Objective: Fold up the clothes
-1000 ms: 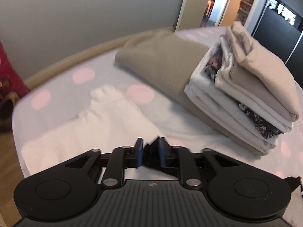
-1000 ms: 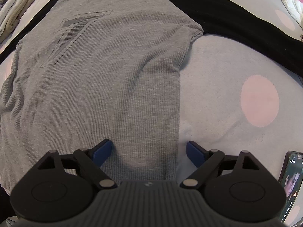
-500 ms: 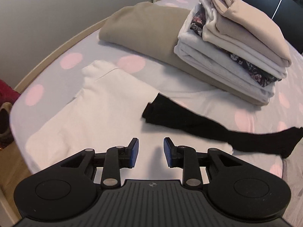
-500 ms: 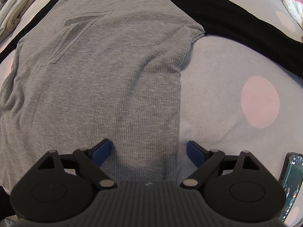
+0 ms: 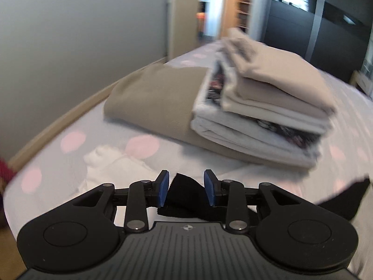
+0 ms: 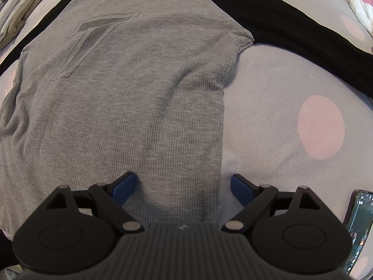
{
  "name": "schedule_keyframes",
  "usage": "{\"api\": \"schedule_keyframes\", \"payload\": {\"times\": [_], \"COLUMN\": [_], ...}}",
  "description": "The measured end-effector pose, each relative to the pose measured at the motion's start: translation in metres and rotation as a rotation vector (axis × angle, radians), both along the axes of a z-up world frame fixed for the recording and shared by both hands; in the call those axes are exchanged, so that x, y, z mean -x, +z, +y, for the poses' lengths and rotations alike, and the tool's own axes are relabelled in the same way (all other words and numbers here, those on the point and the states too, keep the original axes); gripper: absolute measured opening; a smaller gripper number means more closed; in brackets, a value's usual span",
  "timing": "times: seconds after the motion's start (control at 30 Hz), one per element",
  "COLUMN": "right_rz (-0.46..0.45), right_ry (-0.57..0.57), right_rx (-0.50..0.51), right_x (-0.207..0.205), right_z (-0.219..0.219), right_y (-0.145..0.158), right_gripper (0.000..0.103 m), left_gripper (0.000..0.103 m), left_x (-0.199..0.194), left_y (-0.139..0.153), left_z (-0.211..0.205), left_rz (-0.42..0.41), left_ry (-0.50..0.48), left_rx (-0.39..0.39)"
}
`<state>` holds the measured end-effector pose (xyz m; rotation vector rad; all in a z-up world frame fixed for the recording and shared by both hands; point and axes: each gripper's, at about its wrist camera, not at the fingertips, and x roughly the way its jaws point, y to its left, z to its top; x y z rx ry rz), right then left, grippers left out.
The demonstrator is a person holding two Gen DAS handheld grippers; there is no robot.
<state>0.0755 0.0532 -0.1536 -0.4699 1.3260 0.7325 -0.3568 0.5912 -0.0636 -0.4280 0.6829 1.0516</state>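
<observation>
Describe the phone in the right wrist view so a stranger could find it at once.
Start from the polka-dot bedspread and the gray shirt spread on it. Beyond the shirt's right edge, at the frame's lower right, lies the phone. It is the only hard, lit-screen object among fabric.

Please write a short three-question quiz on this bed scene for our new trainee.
1. True or false: the grey ribbed shirt with black sleeves lies spread flat on the dotted bedsheet.
2. What lies between the fingers of the left gripper?
A. black sleeve
B. white garment
C. nothing
3. Fill in: beside the right gripper, at the picture's right edge, lies a ____.

Key: 1 true; 2 A; 3 phone.
</observation>
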Motion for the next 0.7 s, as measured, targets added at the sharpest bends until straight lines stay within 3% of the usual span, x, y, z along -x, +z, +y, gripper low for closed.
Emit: {"api": "schedule_keyframes", "payload": {"times": [0.17, 0.3, 0.37, 0.5, 0.7], "right_rz": [0.003, 0.004, 0.004, 0.006, 0.009], "right_ry": [0.0, -0.001, -0.002, -0.003, 0.001], "right_rx": [-0.003, -0.004, -0.004, -0.006, -0.007], "right_x": [0.001, 0.003, 0.003, 0.004, 0.007], "right_z": [-0.004, -0.006, -0.008, -0.011, -0.014], "right_y": [0.001, 0.003, 0.004, 0.005, 0.005], "right_gripper": [0.092, 0.092, 0.092, 0.093, 0.096], "left_gripper": [0.031, 0.032, 0.041, 0.043, 0.045], "left_x": [-0.016, -0.036, -0.042, -0.043, -0.036], "left_y": [-0.011, -0.033, -0.042, -0.051, -0.046], "left_z": [-0.017, -0.023, -0.022, -0.012, 0.022], "left_rz": [0.181, 0.358, 0.407, 0.417, 0.225], "left_ry": [-0.166, -0.224, -0.235, -0.244, -0.159], "left_rx": [-0.024, -0.103, -0.121, -0.106, -0.003]}}
